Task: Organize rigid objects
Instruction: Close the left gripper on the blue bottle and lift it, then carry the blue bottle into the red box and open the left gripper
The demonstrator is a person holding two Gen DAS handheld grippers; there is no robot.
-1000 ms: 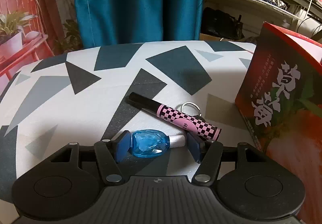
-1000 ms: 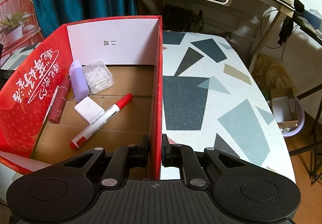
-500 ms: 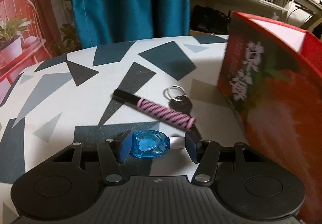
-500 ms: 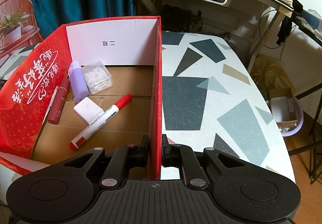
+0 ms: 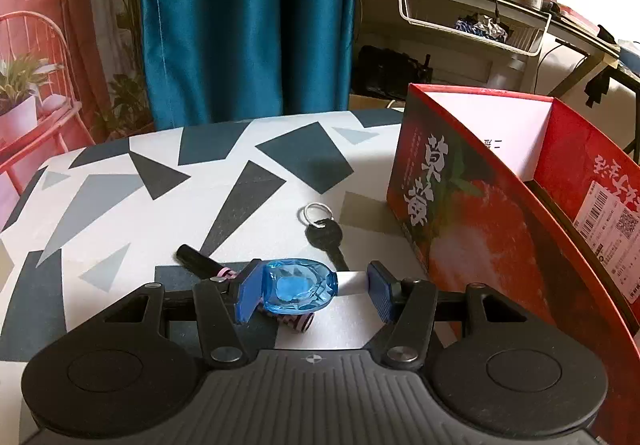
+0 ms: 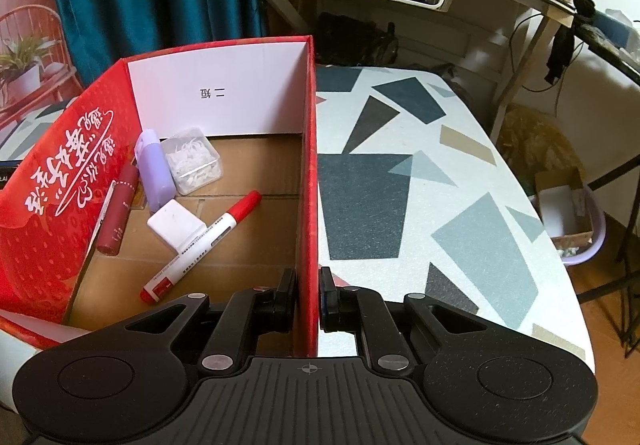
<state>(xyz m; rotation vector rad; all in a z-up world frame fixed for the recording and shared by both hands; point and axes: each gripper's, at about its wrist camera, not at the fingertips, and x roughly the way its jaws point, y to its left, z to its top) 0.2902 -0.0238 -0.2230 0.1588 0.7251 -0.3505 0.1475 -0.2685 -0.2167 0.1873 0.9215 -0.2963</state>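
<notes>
My left gripper [image 5: 312, 295] is shut on a clear blue bottle [image 5: 296, 285] with a white cap, held lengthwise above the table. Below it lie a pink-checked black pen [image 5: 200, 261], partly hidden, and a black key [image 5: 326, 233] with a ring. The red strawberry box [image 5: 480, 229] stands to the right. My right gripper [image 6: 307, 299] is shut on the box's right wall [image 6: 308, 173]. Inside the box lie a red-capped marker [image 6: 204, 245], a white block [image 6: 174, 223], a lilac bottle [image 6: 152, 169], a clear case [image 6: 192, 159] and a dark red tube [image 6: 118, 215].
The table [image 5: 120, 205] has a white cloth with grey and black triangles; its right edge shows in the right wrist view [image 6: 540, 205]. A teal curtain [image 5: 240, 25] and a cluttered desk [image 5: 500, 5] with a wire basket stand behind. A red chair [image 5: 32, 57] is at far left.
My left gripper has risen with the blue bottle and turned toward the box, so the pen and key now sit lower and nearer. The right gripper keeps its hold on the box wall.
</notes>
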